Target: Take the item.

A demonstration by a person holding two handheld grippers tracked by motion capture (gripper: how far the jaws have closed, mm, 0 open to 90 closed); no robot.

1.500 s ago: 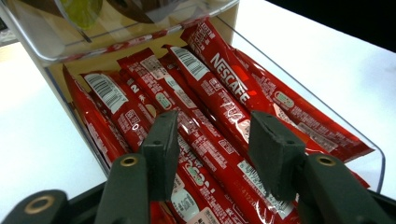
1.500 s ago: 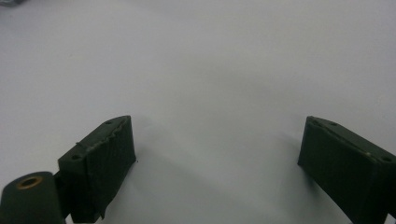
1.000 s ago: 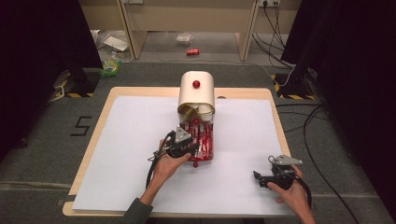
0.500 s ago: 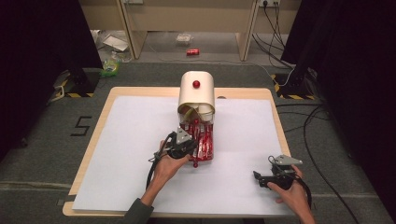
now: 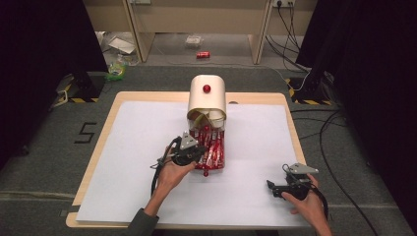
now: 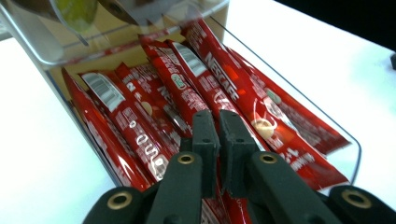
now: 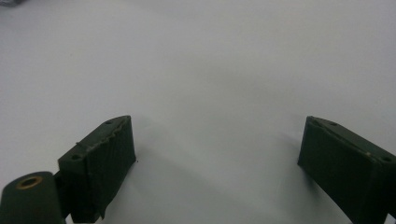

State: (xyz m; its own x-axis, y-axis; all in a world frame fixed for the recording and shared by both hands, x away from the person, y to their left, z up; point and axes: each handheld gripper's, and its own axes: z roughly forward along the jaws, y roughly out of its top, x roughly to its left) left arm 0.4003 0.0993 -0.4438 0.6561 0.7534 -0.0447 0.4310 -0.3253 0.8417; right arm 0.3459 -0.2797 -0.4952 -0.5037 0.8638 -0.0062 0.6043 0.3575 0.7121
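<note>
Left gripper (image 6: 219, 122) has just closed, clenched on a red sachet (image 6: 205, 100) lettered "NESCAFE" in the clear tray (image 6: 356, 148). Right gripper (image 7: 217, 154) rests released near the desk's (image 5: 105, 125) right front corner.

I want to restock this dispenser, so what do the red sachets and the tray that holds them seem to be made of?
Red sachets: glossy printed plastic or foil film, judging by the sharp highlights and crimped ends. Tray: clear rigid plastic, likely acrylic; the table shows through its walls and its edges glint. The left gripper has closed on a sachet.
</note>
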